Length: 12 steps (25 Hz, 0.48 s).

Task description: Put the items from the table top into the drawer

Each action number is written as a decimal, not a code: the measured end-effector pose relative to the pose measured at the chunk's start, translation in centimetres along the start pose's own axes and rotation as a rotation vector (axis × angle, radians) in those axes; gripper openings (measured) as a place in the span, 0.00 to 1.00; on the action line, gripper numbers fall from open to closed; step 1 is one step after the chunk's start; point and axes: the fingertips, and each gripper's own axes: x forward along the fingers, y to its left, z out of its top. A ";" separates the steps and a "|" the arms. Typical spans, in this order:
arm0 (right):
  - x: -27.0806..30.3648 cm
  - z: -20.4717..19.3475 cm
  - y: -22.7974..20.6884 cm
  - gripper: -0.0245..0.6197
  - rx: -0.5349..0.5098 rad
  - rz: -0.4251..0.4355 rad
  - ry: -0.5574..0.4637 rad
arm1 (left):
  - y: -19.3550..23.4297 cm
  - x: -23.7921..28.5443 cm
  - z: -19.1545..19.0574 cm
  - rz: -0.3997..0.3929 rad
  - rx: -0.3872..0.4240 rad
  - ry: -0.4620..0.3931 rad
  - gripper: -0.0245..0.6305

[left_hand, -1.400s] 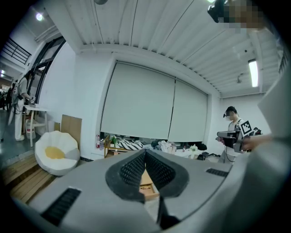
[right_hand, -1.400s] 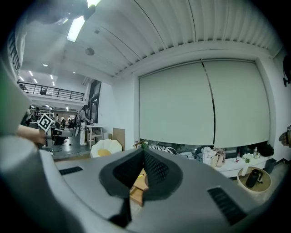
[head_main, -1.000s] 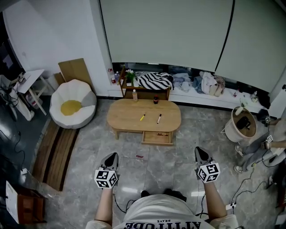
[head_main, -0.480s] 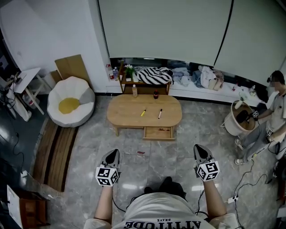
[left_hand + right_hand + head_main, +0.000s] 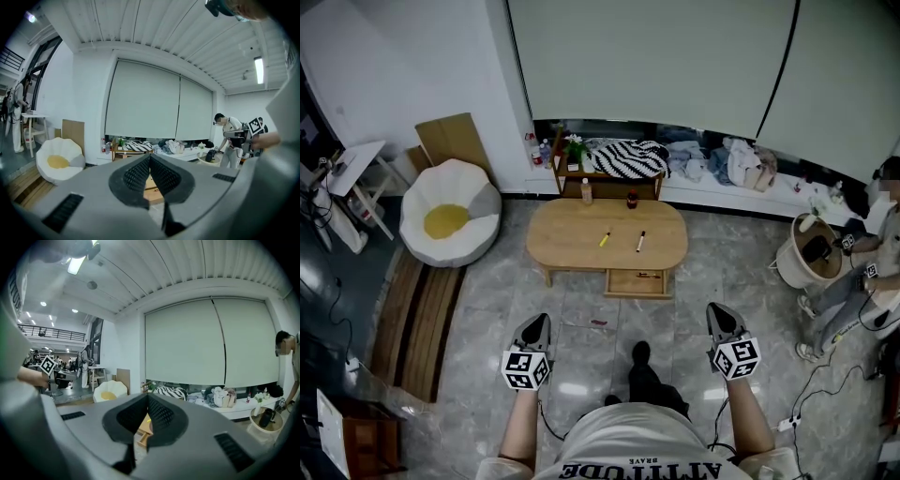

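**Head view.** An oval desk [image 5: 567, 234] of pale wood stands on a glossy floor [image 5: 581, 314] of grey stone tiles. A shallow wooden drawer [image 5: 623, 282] is pulled out of its near side, under the right half. A thin dark item lies inside near the back, too small to identify.

Two slim pens lie on the desk top, apart from each other and near its middle: a yellow pen [image 5: 605, 240] and, to its right, a black pen [image 5: 640, 241] with a pale end. At the far edge stand a small pale bottle [image 5: 586, 191] and a squat dark jar [image 5: 632, 200], both upright.

The left gripper [image 5: 536, 320] and right gripper [image 5: 718, 309] are grey and wedge-shaped, and each carries a cube with square markers. They hover over the floor, well short of the desk, with their tips towards it.

**Gripper views.** On each gripper the jaws are pressed together at the tips and hold nothing. Their black cross-hatched pads [image 5: 136, 174] form a narrow V, through which a sliver of the desk shows.

**Surroundings.** A round white beanbag [image 5: 469, 202] with a yellow centre sits to the left of the desk. A low wooden shelf [image 5: 605, 187] behind the desk bears a striped cloth [image 5: 628, 159]. A person [image 5: 872, 291] stands at the far right.
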 end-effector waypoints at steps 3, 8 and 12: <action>2.5 -0.1 -1.1 0.06 0.011 0.011 0.007 | 0.4 1.9 0.1 0.008 -0.002 0.006 0.07; 7.2 0.0 -2.5 0.06 0.018 0.036 0.016 | 1.2 5.4 0.9 0.004 0.015 0.010 0.07; 11.0 -0.1 -4.3 0.06 0.017 0.059 0.035 | 1.7 9.0 1.5 0.010 0.009 0.014 0.07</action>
